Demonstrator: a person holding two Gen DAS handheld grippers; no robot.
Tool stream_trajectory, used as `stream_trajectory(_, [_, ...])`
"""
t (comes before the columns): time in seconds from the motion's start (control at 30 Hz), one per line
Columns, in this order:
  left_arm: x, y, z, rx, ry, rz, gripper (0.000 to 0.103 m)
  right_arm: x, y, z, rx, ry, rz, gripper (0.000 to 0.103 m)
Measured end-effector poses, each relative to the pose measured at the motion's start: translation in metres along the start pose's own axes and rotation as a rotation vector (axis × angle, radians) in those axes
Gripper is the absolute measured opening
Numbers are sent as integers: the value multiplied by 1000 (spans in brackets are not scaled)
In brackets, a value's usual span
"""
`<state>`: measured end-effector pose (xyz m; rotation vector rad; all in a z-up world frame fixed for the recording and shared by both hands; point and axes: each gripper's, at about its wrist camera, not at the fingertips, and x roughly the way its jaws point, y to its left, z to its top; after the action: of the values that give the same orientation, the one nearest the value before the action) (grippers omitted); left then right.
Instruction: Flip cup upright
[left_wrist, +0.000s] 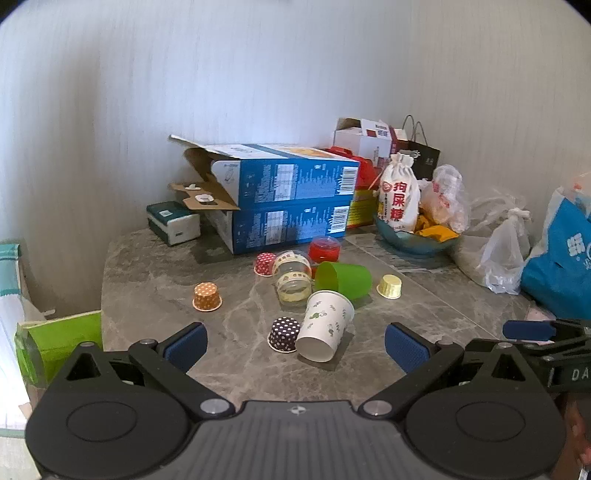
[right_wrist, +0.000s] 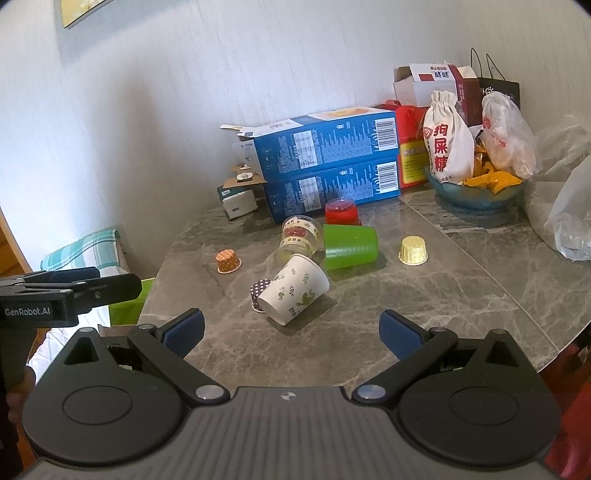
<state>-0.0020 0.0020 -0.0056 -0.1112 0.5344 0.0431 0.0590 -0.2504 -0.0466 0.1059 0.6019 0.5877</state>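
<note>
A white paper cup with green leaf print (left_wrist: 325, 325) lies on its side on the grey marble table (left_wrist: 155, 280), its mouth facing me; it also shows in the right wrist view (right_wrist: 295, 293). A green plastic cup (left_wrist: 343, 279) lies on its side just behind it, also in the right wrist view (right_wrist: 350, 246). A clear taped cup (left_wrist: 293, 279) lies beside the green one. My left gripper (left_wrist: 295, 349) is open and empty, just short of the paper cup. My right gripper (right_wrist: 291, 334) is open and empty, near the paper cup.
Small cupcake liners stand upside down: orange (left_wrist: 207, 296), dark dotted (left_wrist: 283, 334), red dotted (left_wrist: 264, 263), yellow (left_wrist: 390, 286). A red lidded tub (left_wrist: 324, 249), two stacked blue boxes (left_wrist: 291, 199), a snack bowl (left_wrist: 413, 240) and plastic bags (left_wrist: 506, 251) crowd the back and right.
</note>
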Motion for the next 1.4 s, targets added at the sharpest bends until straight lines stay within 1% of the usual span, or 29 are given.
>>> stream_trajectory(0.2, [0,0,1,-4,-1,0,103,0,0,0,-10,5,-2,102])
stream_trajectory(0.33, [0,0,1,-2,-1,-1,103,-2,2,-2,-36,-28,0,102])
stream_trajectory(0.43, [-1,0,1,-3,-1,-1,103,-3,3,-2,-46,-30,4,102])
stream_trajectory(0.63, [-1,0,0,-4,3,2,103,-1,0,-3,-31,-14,7,102])
stream_trajectory(1.0, [0,1,-1,-4,5,0,103,-1,-2,-3,-26,-16,8,102])
stream_trajectory(1.2, [5,0,-2,5,13,1,103,1,-3,-5,-53,-46,6,102])
stream_trajectory(1.4, [14,-1,-1,6,24,2,103,7,-7,-5,-51,-40,11,102])
